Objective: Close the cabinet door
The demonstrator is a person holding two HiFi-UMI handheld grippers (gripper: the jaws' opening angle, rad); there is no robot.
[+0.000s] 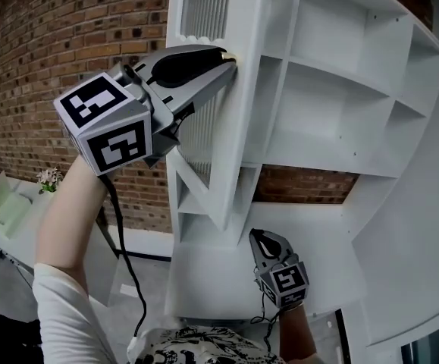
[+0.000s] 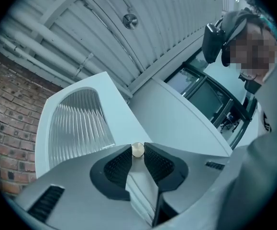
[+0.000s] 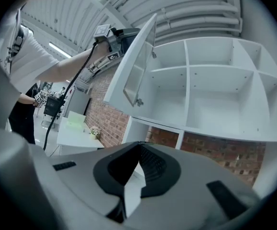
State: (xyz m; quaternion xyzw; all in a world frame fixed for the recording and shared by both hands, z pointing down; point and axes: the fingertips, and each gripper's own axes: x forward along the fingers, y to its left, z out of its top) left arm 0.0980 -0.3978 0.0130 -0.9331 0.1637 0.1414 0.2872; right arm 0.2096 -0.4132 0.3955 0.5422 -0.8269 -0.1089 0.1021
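The white cabinet door (image 1: 238, 127) with a ribbed glass panel (image 1: 204, 10) stands swung out from the white open-shelf cabinet (image 1: 340, 105). My left gripper (image 1: 225, 56) is raised to the door's front edge, its two tips closed on the small round metal knob (image 1: 235, 57). In the left gripper view the knob (image 2: 137, 149) sits pinched between the black pads (image 2: 119, 166) of that gripper (image 2: 138, 153), with the door (image 2: 76, 123) behind. My right gripper (image 1: 264, 239) hangs low below the cabinet, shut and holding nothing. The right gripper view has that gripper (image 3: 138, 148) looking up at the half-open door (image 3: 134, 73) and shelves (image 3: 215, 90).
A red brick wall (image 1: 45, 67) runs behind and left of the cabinet. A low white table with a small flower pot (image 1: 50, 177) stands at the left. A black cable (image 1: 120, 233) hangs from my left gripper. The cabinet's lower body (image 1: 227, 279) is directly ahead.
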